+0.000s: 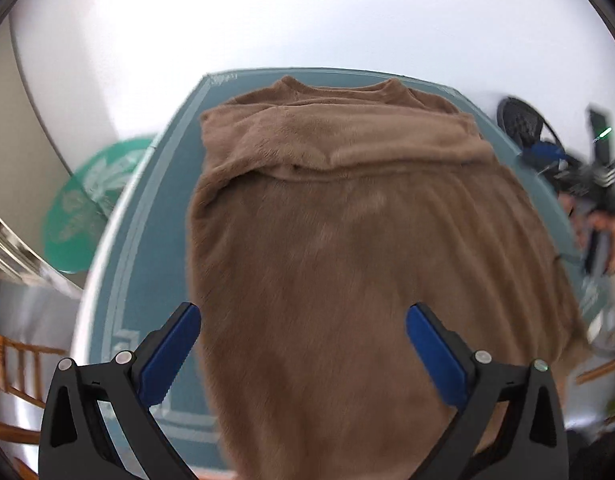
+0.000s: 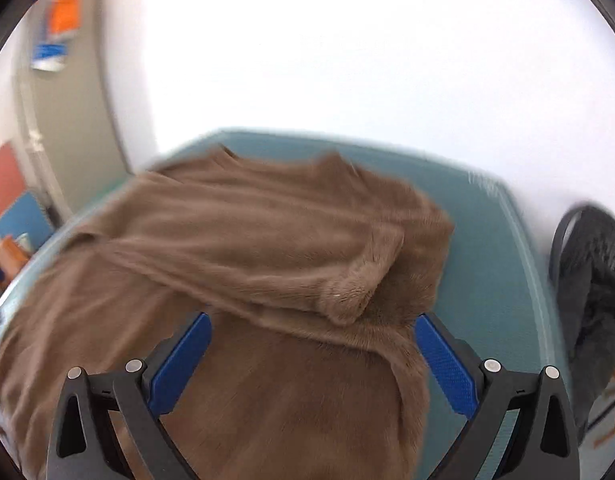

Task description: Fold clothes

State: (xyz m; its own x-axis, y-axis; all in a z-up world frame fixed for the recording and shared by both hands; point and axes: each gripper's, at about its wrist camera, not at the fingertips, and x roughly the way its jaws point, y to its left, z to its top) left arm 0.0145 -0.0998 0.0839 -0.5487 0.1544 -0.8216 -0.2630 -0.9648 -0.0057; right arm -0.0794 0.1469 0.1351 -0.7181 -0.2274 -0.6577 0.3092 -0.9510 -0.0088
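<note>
Left wrist view: left gripper (image 1: 303,344) spread wide, empty, over brown fleece sweater (image 1: 347,240) lying on teal table (image 1: 155,216), sleeves folded across. Right gripper (image 2: 313,354) likewise empty. Risk: plush pile slips from pads, sleeve fold unrolls.
</note>
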